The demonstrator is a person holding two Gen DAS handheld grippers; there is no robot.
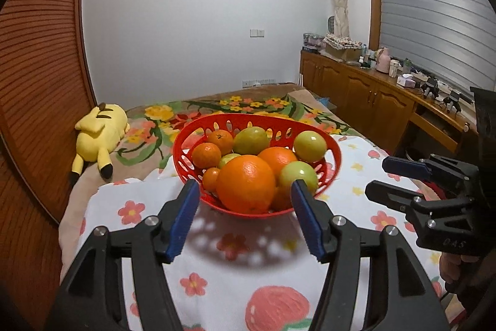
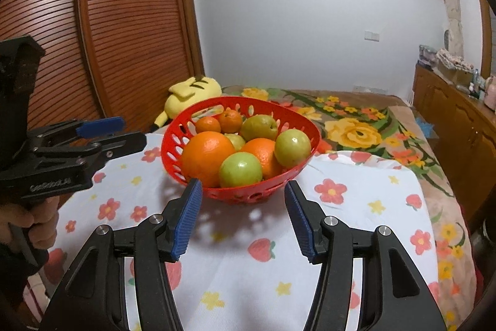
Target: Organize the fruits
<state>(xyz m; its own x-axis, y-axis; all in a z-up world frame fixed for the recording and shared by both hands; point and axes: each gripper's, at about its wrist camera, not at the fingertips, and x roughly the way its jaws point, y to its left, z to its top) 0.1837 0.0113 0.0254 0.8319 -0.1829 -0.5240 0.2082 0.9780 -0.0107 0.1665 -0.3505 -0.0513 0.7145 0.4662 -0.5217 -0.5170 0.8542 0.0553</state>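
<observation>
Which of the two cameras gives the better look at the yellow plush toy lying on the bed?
The left wrist view: the plush toy lies in full sight there, body, legs and tail, left of the red basket. In the right wrist view the basket hides its lower part, so only the head end shows.

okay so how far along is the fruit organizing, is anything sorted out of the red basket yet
Nothing looks done. All the fruit sits mixed in the red basket: large oranges, small tangerines and green fruits. None lies on the floral cloth. In hand: nothing; the left tool and right tool are both open and empty, near the basket. All the sorting remains.
</observation>
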